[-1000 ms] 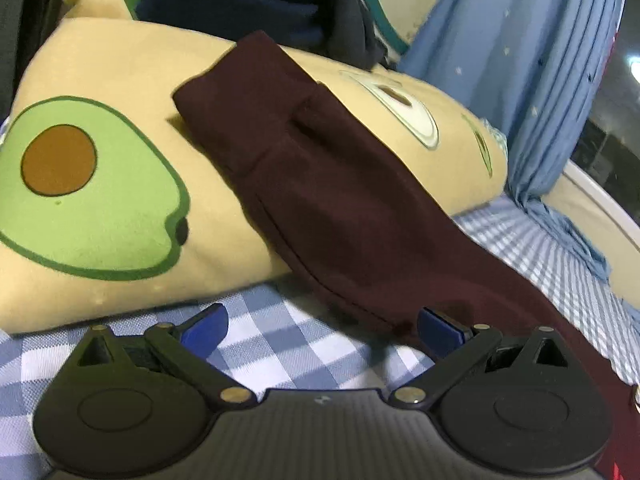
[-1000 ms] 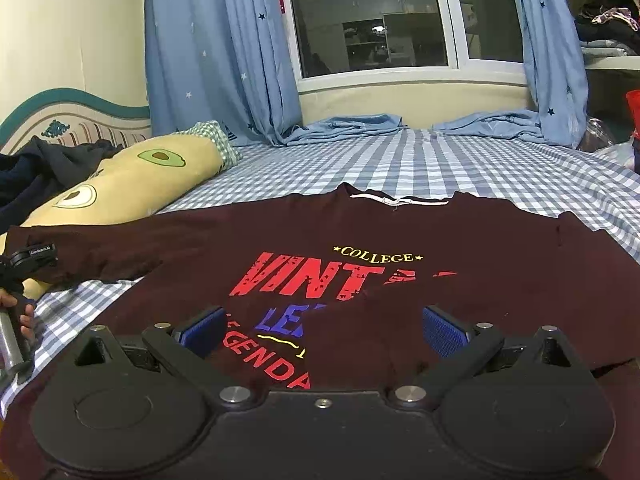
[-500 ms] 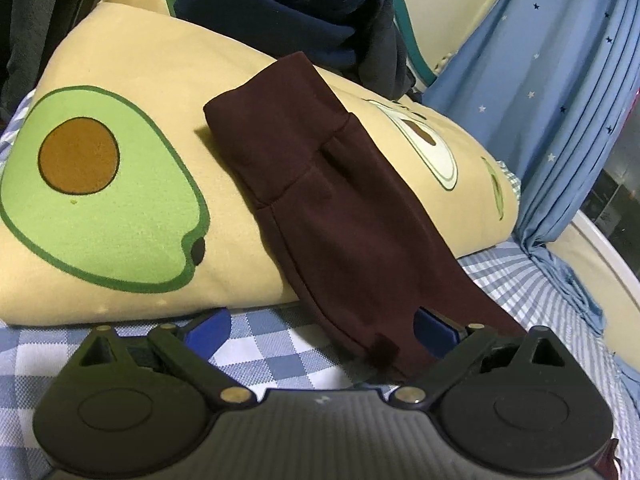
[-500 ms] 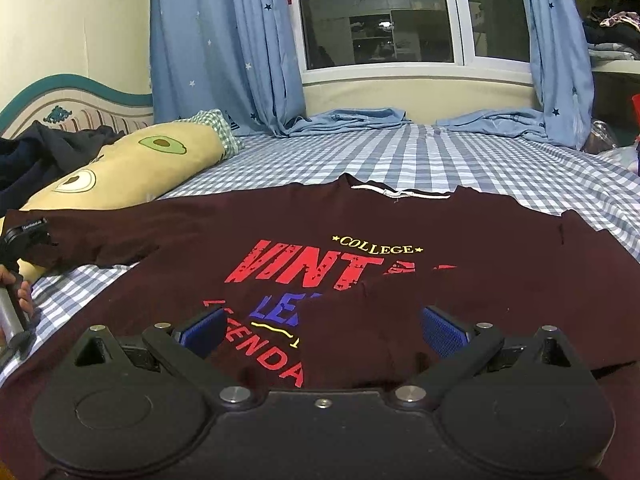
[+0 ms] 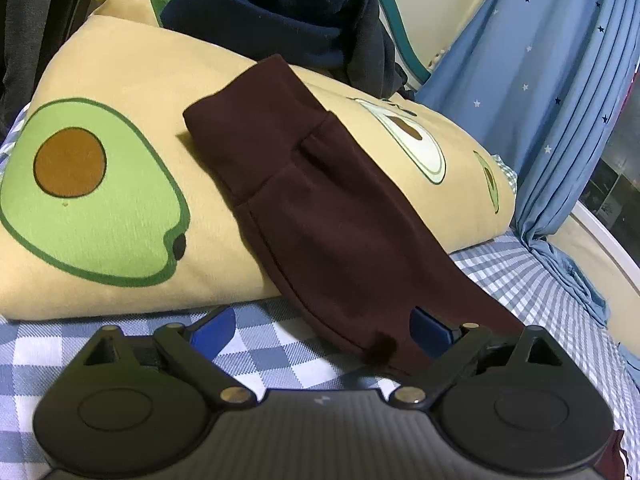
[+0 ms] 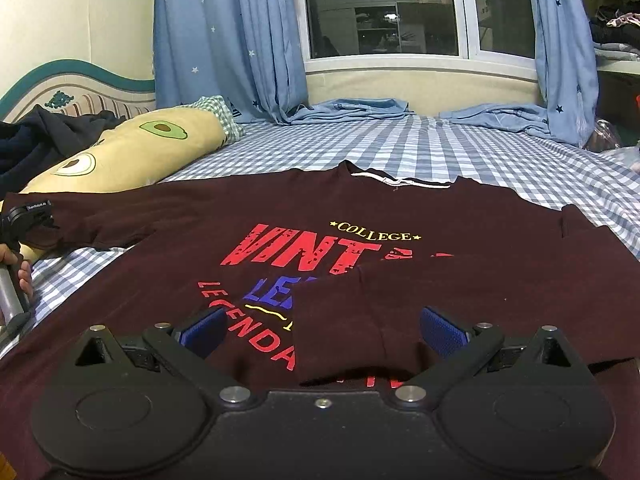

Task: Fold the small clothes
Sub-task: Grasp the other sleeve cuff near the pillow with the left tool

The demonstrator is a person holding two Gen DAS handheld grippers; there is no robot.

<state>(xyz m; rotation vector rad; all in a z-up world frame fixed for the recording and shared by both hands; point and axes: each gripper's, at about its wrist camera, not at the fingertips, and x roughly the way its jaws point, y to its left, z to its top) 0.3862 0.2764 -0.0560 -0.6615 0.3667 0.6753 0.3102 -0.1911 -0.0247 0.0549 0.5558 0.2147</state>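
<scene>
A maroon sweatshirt [image 6: 192, 248] with a red "VINT" print lies spread on the checked bed. Its right sleeve [image 6: 460, 292] is folded over the print, and the cuff lies between the wide-apart fingers of my right gripper [image 6: 322, 330], which is open. The other sleeve [image 5: 320, 208] drapes over an avocado pillow [image 5: 120, 208] and runs down onto the sheet. My left gripper [image 5: 320, 326] stands wide with its jaws closing a little. The sleeve's lower edge lies between its fingers, against the right pad [image 5: 428, 326], and is not pinched. At the far left of the right wrist view the left gripper [image 6: 24, 220] shows, with a hand [image 6: 16, 268] below it.
Dark blue clothes [image 5: 288, 12] are piled on the pillow's far end by the headboard [image 6: 80, 84]. Blue star curtains [image 6: 224, 40] hang at the window [image 6: 384, 12] and pool on the bed's far side. Checked sheet [image 6: 420, 148] lies beyond the collar.
In the left wrist view the sleeve has slid toward the middle and its lower edge now lies between the fingers. The right wrist view is nearly the same.
</scene>
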